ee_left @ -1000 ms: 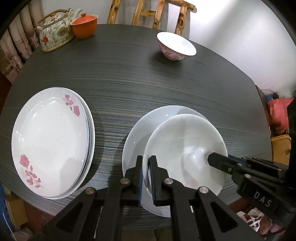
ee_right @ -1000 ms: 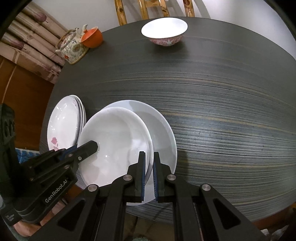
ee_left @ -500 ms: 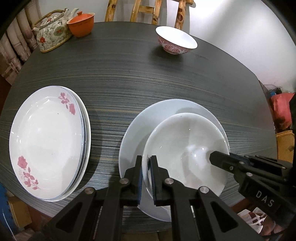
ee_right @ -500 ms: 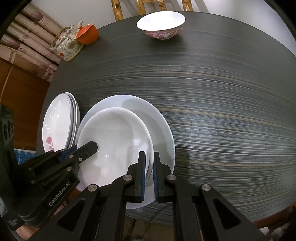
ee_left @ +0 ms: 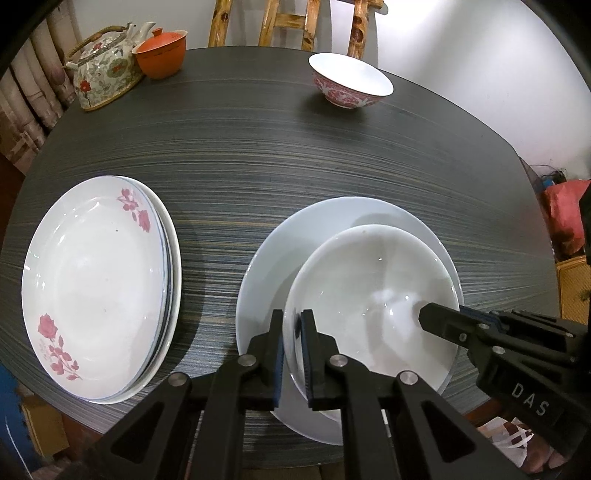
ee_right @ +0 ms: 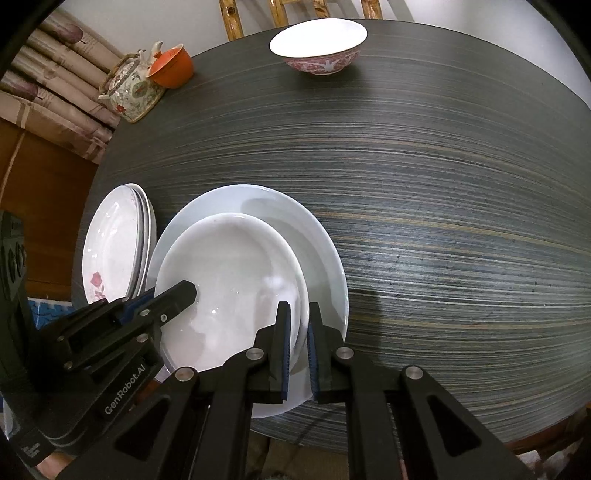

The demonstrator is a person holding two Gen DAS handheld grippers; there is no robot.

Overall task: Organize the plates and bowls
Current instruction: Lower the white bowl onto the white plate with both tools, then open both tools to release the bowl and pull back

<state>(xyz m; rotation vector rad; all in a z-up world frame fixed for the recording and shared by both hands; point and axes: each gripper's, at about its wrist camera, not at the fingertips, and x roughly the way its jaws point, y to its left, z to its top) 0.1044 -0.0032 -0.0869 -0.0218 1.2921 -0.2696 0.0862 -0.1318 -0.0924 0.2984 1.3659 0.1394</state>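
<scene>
A plain white deep plate [ee_left: 369, 291] [ee_right: 229, 280] is held over a larger white plate [ee_left: 266, 266] [ee_right: 317, 236] on the dark table. My left gripper [ee_left: 292, 325] is shut on its left rim, my right gripper [ee_right: 297, 325] is shut on its right rim. Each gripper also shows in the other's view: the right one [ee_left: 436, 317] and the left one [ee_right: 184, 291]. A stack of rose-patterned plates [ee_left: 96, 280] [ee_right: 114, 243] lies to the left. A red-patterned bowl [ee_left: 349, 79] [ee_right: 319, 42] stands at the table's far side.
A flowered teapot [ee_left: 105, 72] [ee_right: 133, 88] and an orange lidded cup [ee_left: 160, 51] [ee_right: 173, 66] stand at the far left. A wooden chair [ee_left: 288, 22] is behind the table. The table's near edge [ee_left: 221, 439] is close under the grippers.
Both grippers have moved the white deep plate forward, farther over the larger white plate. Both stay shut on its rim.
</scene>
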